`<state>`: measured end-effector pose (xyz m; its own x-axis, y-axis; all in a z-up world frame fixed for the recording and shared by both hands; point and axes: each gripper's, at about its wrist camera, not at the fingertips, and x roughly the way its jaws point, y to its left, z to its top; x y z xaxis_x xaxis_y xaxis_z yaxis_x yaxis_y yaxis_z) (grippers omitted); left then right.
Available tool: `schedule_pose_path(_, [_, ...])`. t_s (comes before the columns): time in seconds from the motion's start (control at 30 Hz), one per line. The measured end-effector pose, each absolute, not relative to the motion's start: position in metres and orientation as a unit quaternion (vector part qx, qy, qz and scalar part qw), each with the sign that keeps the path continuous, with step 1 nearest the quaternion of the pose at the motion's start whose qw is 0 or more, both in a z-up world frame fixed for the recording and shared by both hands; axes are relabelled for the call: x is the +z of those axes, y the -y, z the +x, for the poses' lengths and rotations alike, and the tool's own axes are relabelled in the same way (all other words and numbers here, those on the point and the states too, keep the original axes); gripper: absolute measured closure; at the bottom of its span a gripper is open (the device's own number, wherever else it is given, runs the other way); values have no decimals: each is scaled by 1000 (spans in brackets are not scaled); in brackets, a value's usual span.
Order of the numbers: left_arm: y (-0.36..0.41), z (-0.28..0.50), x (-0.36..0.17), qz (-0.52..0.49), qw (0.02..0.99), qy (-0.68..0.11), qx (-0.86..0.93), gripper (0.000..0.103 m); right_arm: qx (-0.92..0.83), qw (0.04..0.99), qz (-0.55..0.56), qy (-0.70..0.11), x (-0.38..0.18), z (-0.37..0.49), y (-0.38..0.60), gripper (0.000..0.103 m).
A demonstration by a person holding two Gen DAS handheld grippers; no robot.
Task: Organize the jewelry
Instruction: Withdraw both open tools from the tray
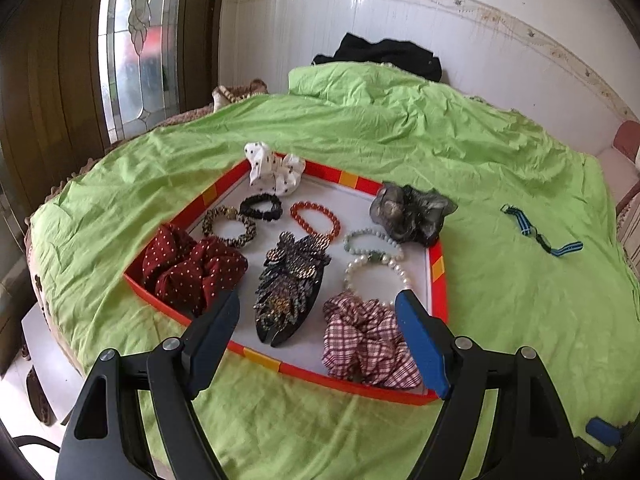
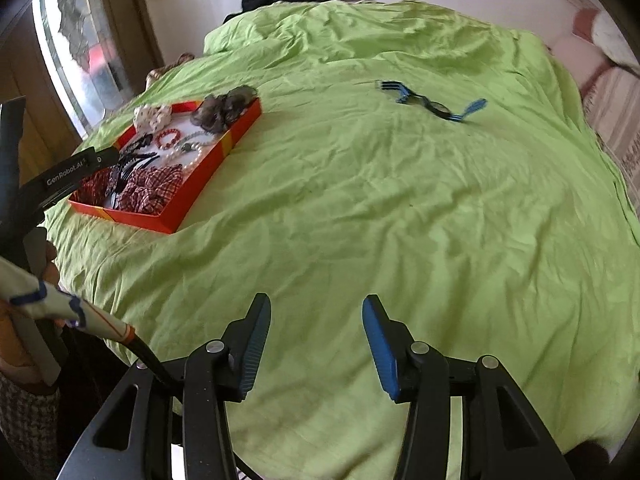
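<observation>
A red-and-orange tray (image 1: 260, 354) lies on the green bedspread (image 1: 480, 320). It holds a dark red dotted scrunchie (image 1: 192, 268), a black beaded hair clip (image 1: 288, 284), a plaid scrunchie (image 1: 364, 344), a pearl bracelet (image 1: 352, 272), a red bead bracelet (image 1: 316, 220) and several other bands. My left gripper (image 1: 318, 298) hangs open just above the tray's near half, with nothing between its fingers. A watch with a blue striped strap (image 2: 432, 104) lies alone on the bedspread, far ahead of my right gripper (image 2: 316, 299), which is open and empty over bare cloth. The tray (image 2: 208, 188) is at its left.
A grey scrunchie (image 1: 408, 212) and a white spotted one (image 1: 272, 168) rest on the tray's far rim. Black clothing (image 1: 384, 56) lies at the head of the bed by the tiled wall. A glazed wooden door (image 1: 136, 40) stands at the left. A person's sleeve (image 2: 48, 300) shows at the left.
</observation>
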<state>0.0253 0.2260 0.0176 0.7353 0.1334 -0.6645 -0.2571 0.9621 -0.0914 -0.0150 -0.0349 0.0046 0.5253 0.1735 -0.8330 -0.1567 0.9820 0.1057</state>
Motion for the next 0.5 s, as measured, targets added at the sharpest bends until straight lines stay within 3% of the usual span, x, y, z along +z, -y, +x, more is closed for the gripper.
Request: schedule_pose_path(0.5, [-259, 24, 10, -120, 916, -367, 109, 24, 196, 831, 66, -516, 0, 105, -72, 51])
